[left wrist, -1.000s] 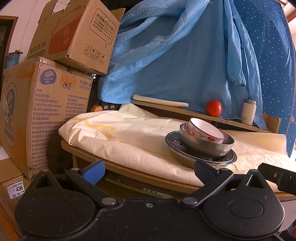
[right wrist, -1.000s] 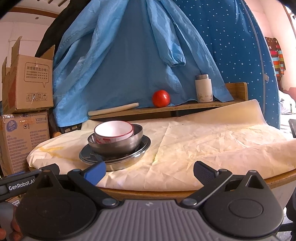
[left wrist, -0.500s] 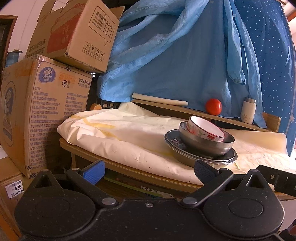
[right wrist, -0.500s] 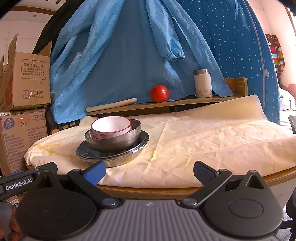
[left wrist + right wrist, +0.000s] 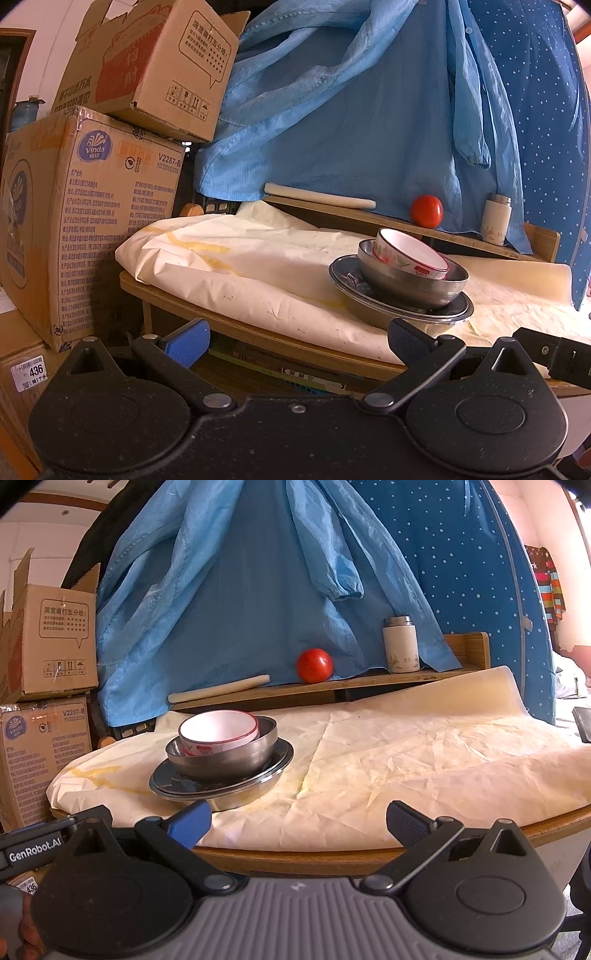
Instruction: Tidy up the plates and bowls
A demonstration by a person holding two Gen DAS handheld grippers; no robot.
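Note:
A white bowl with a red rim (image 5: 218, 728) sits tilted inside a steel bowl (image 5: 225, 762), which sits on a stack of steel plates (image 5: 255, 786) on the paper-covered table (image 5: 406, 760). The same stack shows in the left wrist view: white bowl (image 5: 412, 254), steel bowl (image 5: 406, 284), plates (image 5: 369, 306). My left gripper (image 5: 299, 338) is open and empty, below the table's front-left edge. My right gripper (image 5: 299, 821) is open and empty, at the table's front edge, just right of the stack.
A low wooden shelf (image 5: 369, 683) at the back holds a red tomato (image 5: 314, 665), a white flask (image 5: 400, 644) and a rolling pin (image 5: 219, 693). Blue garments (image 5: 258, 590) hang behind. Cardboard boxes (image 5: 92, 206) are stacked at the left. Books lie under the table (image 5: 295, 373).
Both grippers have drifted slightly, so the stack sits a little lower and nearer in the views. The dishes have not moved. Both grippers stay open.

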